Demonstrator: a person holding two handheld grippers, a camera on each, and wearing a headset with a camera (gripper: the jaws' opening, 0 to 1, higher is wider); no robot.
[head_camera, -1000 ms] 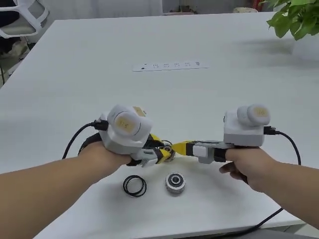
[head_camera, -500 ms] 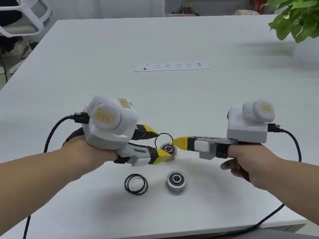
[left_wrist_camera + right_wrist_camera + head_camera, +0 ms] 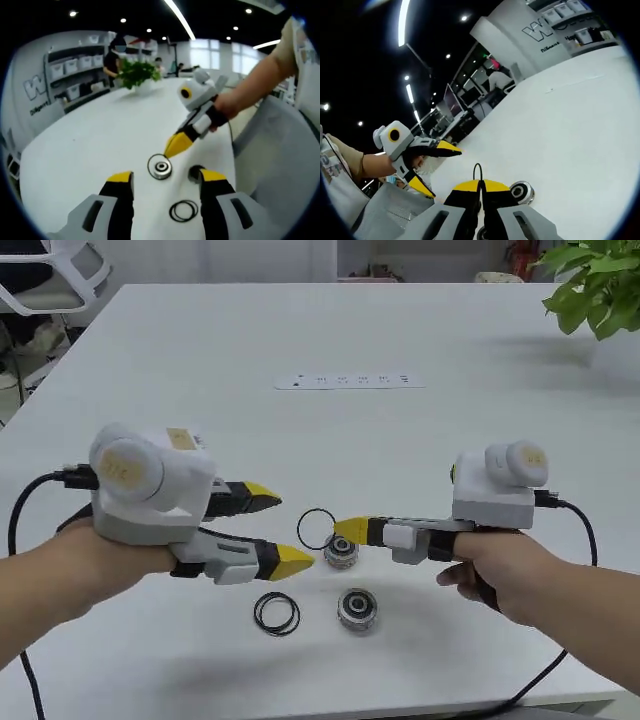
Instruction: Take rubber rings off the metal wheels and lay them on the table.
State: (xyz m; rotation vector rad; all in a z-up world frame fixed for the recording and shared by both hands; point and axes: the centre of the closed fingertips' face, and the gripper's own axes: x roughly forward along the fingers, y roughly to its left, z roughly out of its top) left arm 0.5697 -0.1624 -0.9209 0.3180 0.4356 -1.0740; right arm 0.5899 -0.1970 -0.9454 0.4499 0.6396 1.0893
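Right gripper (image 3: 347,531): jaws clamped on rubber ring (image 3: 316,529), just beside metal wheel (image 3: 341,552). Left gripper (image 3: 295,529): jaws spread wide near that wheel.

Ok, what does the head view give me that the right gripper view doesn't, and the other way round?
From the head view you get the loose rings already laid on the table, plus the plant. The right gripper view instead gives wall shelving beyond the table. Shared: the right gripper shut on a rubber ring, a wheel on the table by its tips, and the left gripper open.
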